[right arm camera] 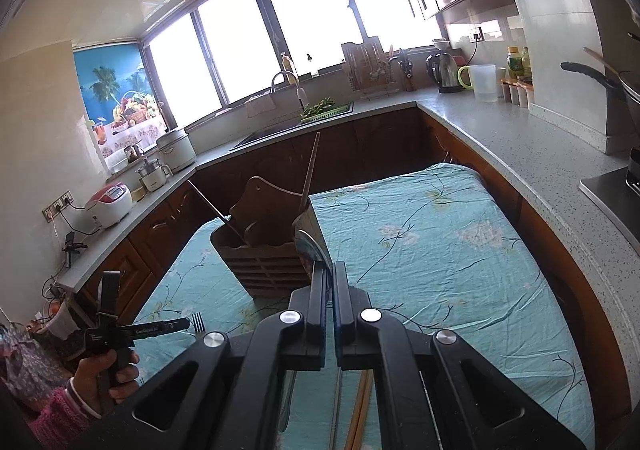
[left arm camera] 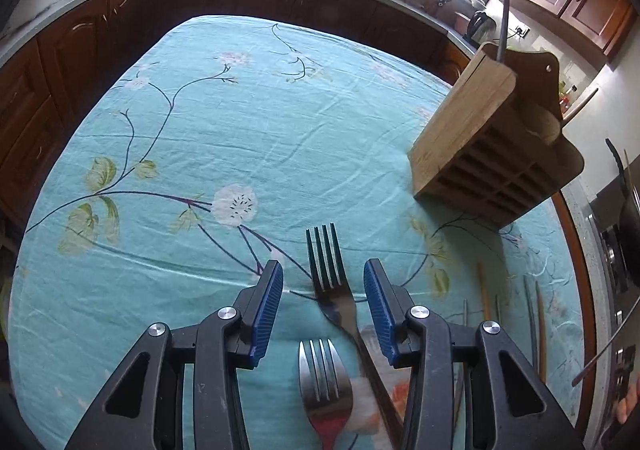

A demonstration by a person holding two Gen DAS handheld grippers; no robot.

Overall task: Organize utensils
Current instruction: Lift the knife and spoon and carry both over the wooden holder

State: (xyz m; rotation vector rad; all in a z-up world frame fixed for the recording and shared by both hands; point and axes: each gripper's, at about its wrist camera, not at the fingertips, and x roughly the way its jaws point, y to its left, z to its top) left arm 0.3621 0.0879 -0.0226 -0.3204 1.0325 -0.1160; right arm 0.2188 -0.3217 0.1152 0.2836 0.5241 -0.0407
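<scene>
Kettle [right arm camera: 443,73], rice cooker [right arm camera: 110,205], floral tablecloth [left arm camera: 248,137]

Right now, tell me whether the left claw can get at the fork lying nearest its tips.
Probably yes. The left claw is open, the fork lies flat on the tablecloth between its fingers, and nothing covers it, though its handle crosses other cutlery.

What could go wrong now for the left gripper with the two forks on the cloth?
1. The left gripper is open over the upper fork, whose handle runs under the right pad; it may grip askew.
2. The second fork lies close and could be pushed.
3. The tablecloth is wrinkled and could be pinched.
</scene>
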